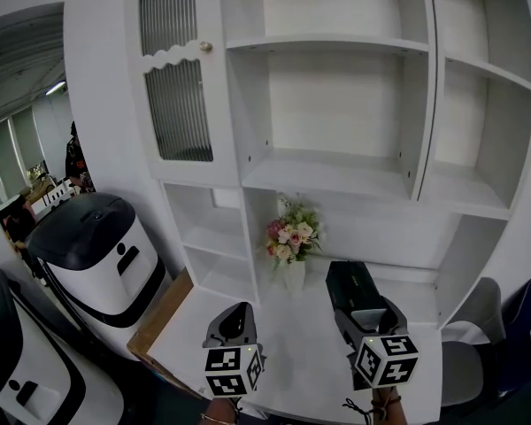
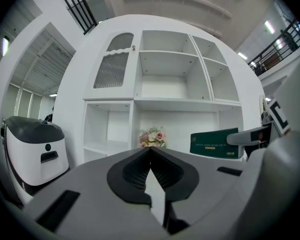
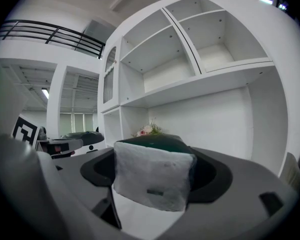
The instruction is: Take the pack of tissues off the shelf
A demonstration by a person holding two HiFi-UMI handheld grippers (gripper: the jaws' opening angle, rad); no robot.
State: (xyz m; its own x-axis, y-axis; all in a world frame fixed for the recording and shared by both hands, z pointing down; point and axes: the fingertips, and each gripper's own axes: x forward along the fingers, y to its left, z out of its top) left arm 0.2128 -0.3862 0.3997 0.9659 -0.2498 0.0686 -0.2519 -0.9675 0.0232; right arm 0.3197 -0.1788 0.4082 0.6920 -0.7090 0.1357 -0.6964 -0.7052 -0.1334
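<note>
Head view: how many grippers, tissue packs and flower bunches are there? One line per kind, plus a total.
Grippers: 2, the left gripper, shut and empty, and the right gripper
Tissue packs: 1, the dark green pack of tissues clamped in the right gripper
Flower bunches: 1, the bunch of flowers by the shelf
Total: 4

Tissue pack (image 1: 350,282) in R hand-held gripper (image 1: 365,313), nr flowers (image 1: 292,234)

flowers (image 1: 291,235): upright in white vase (image 1: 292,275) | black-topped white machine (image 1: 102,255): left | grey chair (image 1: 480,312): right
</note>
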